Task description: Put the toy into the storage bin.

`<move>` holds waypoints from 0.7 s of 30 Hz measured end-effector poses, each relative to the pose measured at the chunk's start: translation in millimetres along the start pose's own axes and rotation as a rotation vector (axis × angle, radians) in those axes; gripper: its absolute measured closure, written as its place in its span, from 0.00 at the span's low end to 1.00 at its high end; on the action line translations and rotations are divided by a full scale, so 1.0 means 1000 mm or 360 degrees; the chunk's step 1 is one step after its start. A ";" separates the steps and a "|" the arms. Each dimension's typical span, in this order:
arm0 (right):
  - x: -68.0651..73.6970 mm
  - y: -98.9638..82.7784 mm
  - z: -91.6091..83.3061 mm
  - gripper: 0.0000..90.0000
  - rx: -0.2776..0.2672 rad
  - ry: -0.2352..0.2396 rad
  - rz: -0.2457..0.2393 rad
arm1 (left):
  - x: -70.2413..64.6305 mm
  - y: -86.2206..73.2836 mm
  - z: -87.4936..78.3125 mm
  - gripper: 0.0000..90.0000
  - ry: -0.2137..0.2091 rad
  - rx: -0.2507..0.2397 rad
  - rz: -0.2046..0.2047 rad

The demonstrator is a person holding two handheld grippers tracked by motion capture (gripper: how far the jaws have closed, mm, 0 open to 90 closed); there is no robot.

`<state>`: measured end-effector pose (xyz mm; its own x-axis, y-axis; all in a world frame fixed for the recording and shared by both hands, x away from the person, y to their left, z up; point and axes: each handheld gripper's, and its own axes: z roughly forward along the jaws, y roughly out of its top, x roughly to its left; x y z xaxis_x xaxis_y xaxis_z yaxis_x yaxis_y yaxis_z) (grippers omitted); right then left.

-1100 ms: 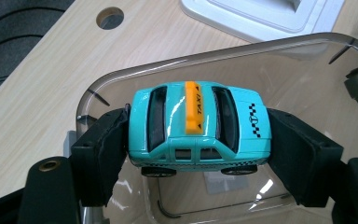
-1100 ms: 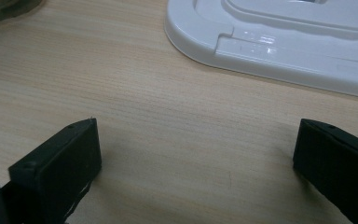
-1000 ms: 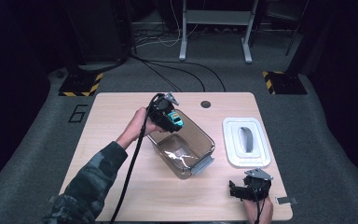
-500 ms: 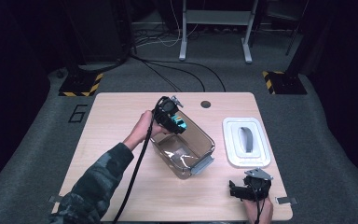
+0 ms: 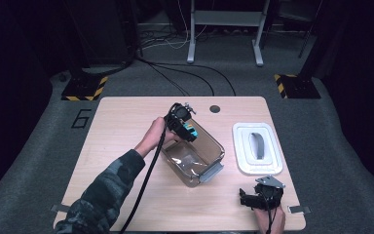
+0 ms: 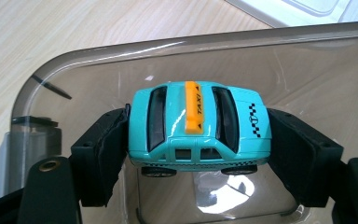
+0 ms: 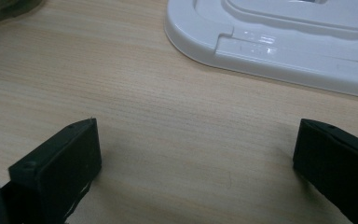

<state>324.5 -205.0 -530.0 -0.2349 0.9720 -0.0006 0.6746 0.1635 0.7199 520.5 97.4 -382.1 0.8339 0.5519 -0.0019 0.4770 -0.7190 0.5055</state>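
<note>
left gripper [image 6: 198,154]: jaws clamped on teal taxi [image 6: 198,128], over clear container [image 5: 195,156] | right gripper [image 7: 196,163]: jaws apart, on worktop [image 7: 168,116]

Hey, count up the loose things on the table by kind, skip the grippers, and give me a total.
Toy taxi: 1
Clear tub: 1
White lid: 1
Total: 3
</note>
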 end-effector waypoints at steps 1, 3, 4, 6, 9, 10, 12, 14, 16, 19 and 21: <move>0.000 0.000 0.000 0.00 0.0000 0.0000 0.0000 | 0.000 0.000 0.000 0.27 0.0000 0.0000 0.0000; 0.000 0.000 0.000 0.00 0.0000 0.0000 0.0000 | 0.000 0.001 0.003 0.27 -0.0002 0.0021 0.0003; 0.000 0.000 0.000 0.00 0.0000 0.0000 0.0000 | 0.000 0.001 0.003 0.27 0.0000 0.0019 -0.0002; 0.000 0.000 0.000 0.00 0.0001 0.0001 -0.0002 | 0.000 0.002 0.005 0.27 0.0007 0.0029 0.0008; 0.000 0.000 0.000 0.00 0.0000 0.0000 0.0000 | 0.000 0.002 0.008 0.27 0.0009 0.0038 0.0002; 0.000 0.000 0.000 0.00 0.0000 0.0000 0.0001 | 0.000 0.002 0.009 0.27 0.0011 0.0043 0.0002; 0.000 0.000 0.000 0.00 0.0000 0.0001 0.0002 | -0.001 0.003 0.013 0.27 0.0020 0.0050 -0.0002; 0.000 0.000 0.000 0.00 0.0001 0.0001 -0.0001 | -0.001 0.003 0.015 0.27 0.0022 0.0051 0.0000; 0.000 0.000 0.000 0.00 0.0000 0.0000 0.0001 | -0.002 0.004 0.017 0.27 0.0019 0.0051 -0.0009; 0.000 0.000 0.000 0.00 0.0001 0.0000 0.0004 | -0.002 0.004 0.019 0.27 0.0022 0.0056 -0.0017; 0.000 0.000 0.000 0.00 0.0002 0.0001 0.0002 | -0.002 0.004 0.021 0.27 0.0026 0.0063 -0.0019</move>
<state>324.5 -204.9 -529.9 -0.2343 0.9722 0.0006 0.6755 0.1624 0.7192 526.5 84.2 -398.3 0.8237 0.5670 0.0063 0.4977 -0.7282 0.4712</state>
